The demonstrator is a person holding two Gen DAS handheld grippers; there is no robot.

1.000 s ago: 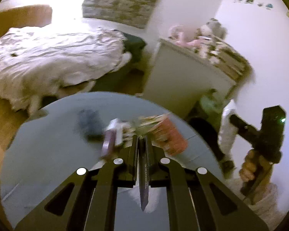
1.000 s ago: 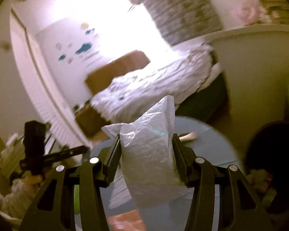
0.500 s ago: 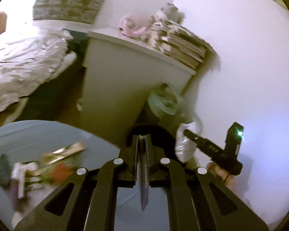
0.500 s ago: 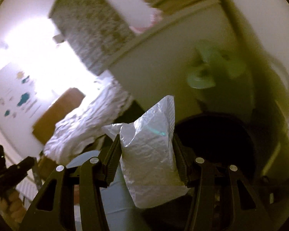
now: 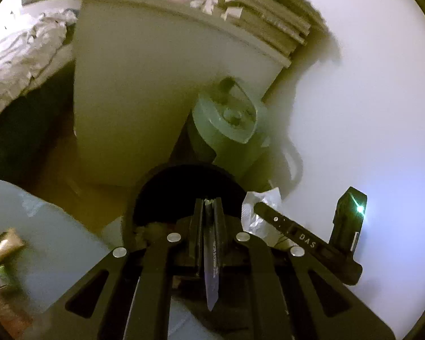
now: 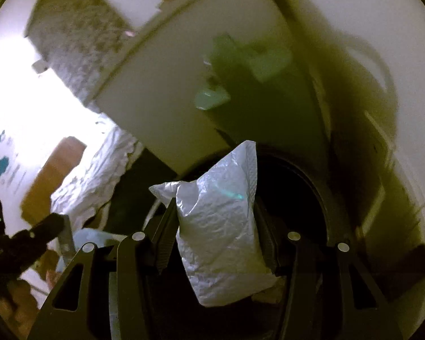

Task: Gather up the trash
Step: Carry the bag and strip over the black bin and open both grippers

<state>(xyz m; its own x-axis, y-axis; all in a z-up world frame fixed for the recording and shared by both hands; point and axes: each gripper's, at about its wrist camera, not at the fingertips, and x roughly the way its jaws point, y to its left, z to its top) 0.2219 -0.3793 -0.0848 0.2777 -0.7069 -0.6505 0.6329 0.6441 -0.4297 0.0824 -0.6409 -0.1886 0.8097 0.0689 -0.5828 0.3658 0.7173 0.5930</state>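
My left gripper (image 5: 209, 206) is shut on a thin purple wrapper (image 5: 211, 269) and holds it over the dark round trash bin (image 5: 167, 189) on the floor. My right gripper (image 6: 215, 212) is shut on a crumpled white plastic bag (image 6: 221, 226), held over the same bin (image 6: 303, 198). In the left wrist view the right gripper (image 5: 306, 240) and its white bag (image 5: 257, 209) show at the right of the bin. More trash wrappers (image 5: 2, 252) lie on the grey round table (image 5: 51, 235) at lower left.
A white cabinet (image 5: 133, 90) with stacked books (image 5: 266, 19) stands behind the bin. A pale green fan (image 5: 229, 124) sits beside it against the white wall (image 5: 368, 99). A bed with rumpled bedding (image 5: 17, 56) is at left.
Both grippers have swung from above the table to over the trash bin, each keeping hold of its item. The table and its trash have slid to the lower left.
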